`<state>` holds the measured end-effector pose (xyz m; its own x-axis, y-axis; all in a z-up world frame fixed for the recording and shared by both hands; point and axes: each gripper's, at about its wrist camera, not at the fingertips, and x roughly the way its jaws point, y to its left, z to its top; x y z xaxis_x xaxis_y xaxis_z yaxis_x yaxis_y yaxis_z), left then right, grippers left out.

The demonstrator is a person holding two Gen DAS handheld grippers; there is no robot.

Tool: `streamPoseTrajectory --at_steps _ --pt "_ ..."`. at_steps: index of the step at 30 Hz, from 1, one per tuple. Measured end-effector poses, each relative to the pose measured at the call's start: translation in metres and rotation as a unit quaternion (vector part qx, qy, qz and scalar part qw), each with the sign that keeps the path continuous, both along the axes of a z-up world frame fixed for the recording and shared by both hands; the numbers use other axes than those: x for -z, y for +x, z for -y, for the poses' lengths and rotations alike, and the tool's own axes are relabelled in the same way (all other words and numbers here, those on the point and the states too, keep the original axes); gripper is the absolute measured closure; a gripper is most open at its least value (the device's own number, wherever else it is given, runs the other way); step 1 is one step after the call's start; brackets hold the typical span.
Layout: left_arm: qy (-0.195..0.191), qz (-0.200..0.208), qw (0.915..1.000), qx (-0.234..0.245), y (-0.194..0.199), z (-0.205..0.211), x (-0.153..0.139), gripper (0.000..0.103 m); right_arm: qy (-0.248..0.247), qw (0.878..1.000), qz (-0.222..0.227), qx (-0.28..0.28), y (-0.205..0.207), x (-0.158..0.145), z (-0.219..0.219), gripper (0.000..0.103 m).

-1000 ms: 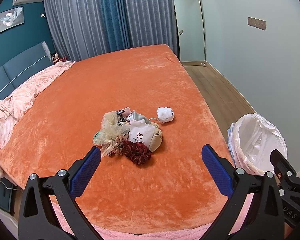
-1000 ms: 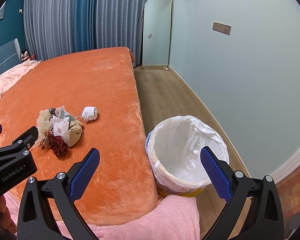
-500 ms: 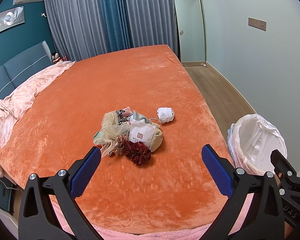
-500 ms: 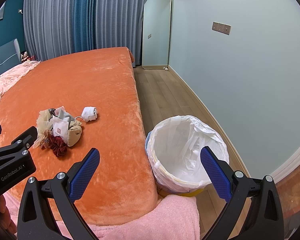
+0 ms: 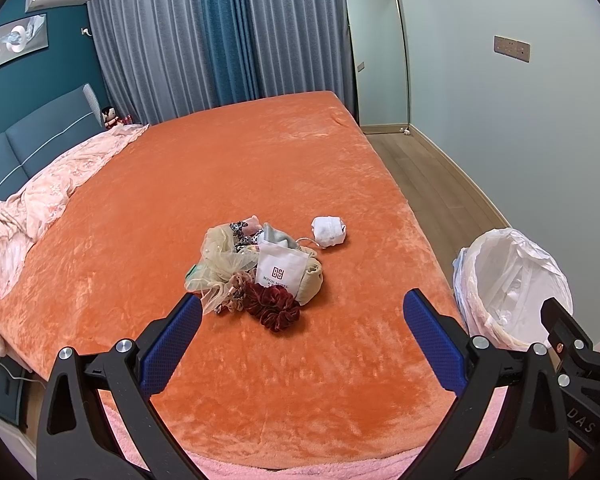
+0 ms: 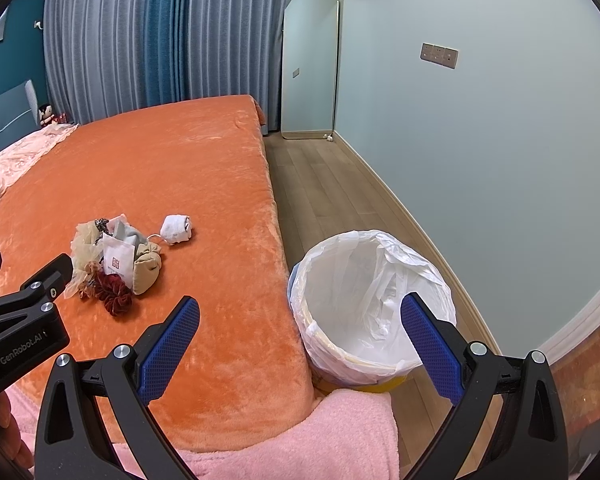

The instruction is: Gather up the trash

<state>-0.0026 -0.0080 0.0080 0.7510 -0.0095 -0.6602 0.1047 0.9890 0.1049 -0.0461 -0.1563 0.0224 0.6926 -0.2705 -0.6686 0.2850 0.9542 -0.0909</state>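
Note:
A small heap of trash (image 5: pixel 256 268) lies mid-bed on the orange blanket: a white paper bag with a red logo (image 5: pixel 278 270), a dark red scrunchie (image 5: pixel 274 306), beige netting (image 5: pixel 216 256) and a tan cloth. A crumpled white wad (image 5: pixel 329 232) sits apart, just right of the heap. My left gripper (image 5: pixel 302 320) hovers open near the bed's front edge, short of the heap, holding nothing. My right gripper (image 6: pixel 300 322) is open and empty, between the bed's edge and the white-lined bin (image 6: pixel 370 304). The heap (image 6: pixel 116 264) and the wad (image 6: pixel 176 230) also show in the right wrist view.
The bin (image 5: pixel 510 284) stands on the wood floor (image 6: pixel 332 196) beside the bed's right side. A pink quilt (image 5: pixel 48 192) is bunched along the bed's left. A pink fluffy cover (image 6: pixel 340 432) lies at the near edge. A mirror (image 6: pixel 310 64) leans on the far wall.

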Motion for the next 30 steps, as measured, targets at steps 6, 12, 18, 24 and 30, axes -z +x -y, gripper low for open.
streamPoseTrajectory --at_steps 6,12,18,24,30 --pt "-0.004 -0.001 1.0000 0.005 0.003 0.003 0.000 0.007 -0.001 1.000 0.001 0.006 -0.001 0.002 0.003 0.007" --pt "-0.005 0.001 0.9997 0.023 -0.001 0.010 0.002 0.007 -0.004 1.000 0.005 0.015 -0.004 0.001 0.009 0.007" --pt "-0.010 0.001 0.9993 0.036 -0.003 0.015 0.003 0.007 -0.004 1.000 0.006 0.025 -0.007 0.002 0.013 0.007" --pt "-0.015 -0.001 0.9988 0.047 -0.003 0.020 0.005 0.007 -0.005 0.999 0.004 0.032 -0.008 0.005 0.016 0.007" --pt "-0.018 -0.003 0.9980 0.060 0.000 0.026 0.008 0.007 -0.004 0.999 0.004 0.042 -0.009 0.006 0.024 0.007"
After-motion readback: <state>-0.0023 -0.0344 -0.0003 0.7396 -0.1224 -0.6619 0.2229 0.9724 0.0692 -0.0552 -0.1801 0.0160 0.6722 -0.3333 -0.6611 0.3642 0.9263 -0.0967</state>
